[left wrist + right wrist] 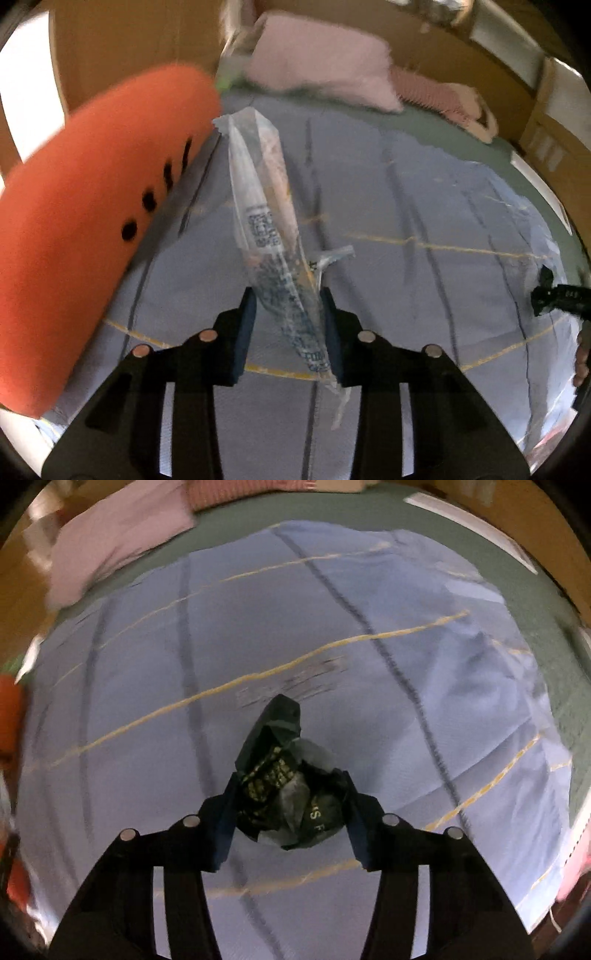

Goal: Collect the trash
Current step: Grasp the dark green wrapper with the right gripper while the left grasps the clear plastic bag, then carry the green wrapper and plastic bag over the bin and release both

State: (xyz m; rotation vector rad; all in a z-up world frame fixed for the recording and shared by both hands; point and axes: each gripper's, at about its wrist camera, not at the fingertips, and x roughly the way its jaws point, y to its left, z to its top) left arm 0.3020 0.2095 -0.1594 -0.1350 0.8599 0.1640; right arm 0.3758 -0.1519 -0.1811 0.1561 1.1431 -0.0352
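Note:
My left gripper (pixel 289 299) is shut on a long clear plastic wrapper (pixel 266 221) with blue print and a QR code. The wrapper sticks up and forward, held above the blue checked bedspread (pixel 406 295). My right gripper (pixel 290 779) is shut on a crumpled black wrapper (pixel 280 775) with gold print, held above the same bedspread (pixel 332 627). The right gripper with its black wrapper (pixel 550 295) also shows at the right edge of the left wrist view.
A big orange carrot-shaped plush (pixel 92 206) lies at the left of the bed. Pink pillows (pixel 325 59) lie at the head of the bed. Wooden bed frame and walls (pixel 498 66) surround the bed. Green sheet (pixel 369 513) shows beyond the bedspread.

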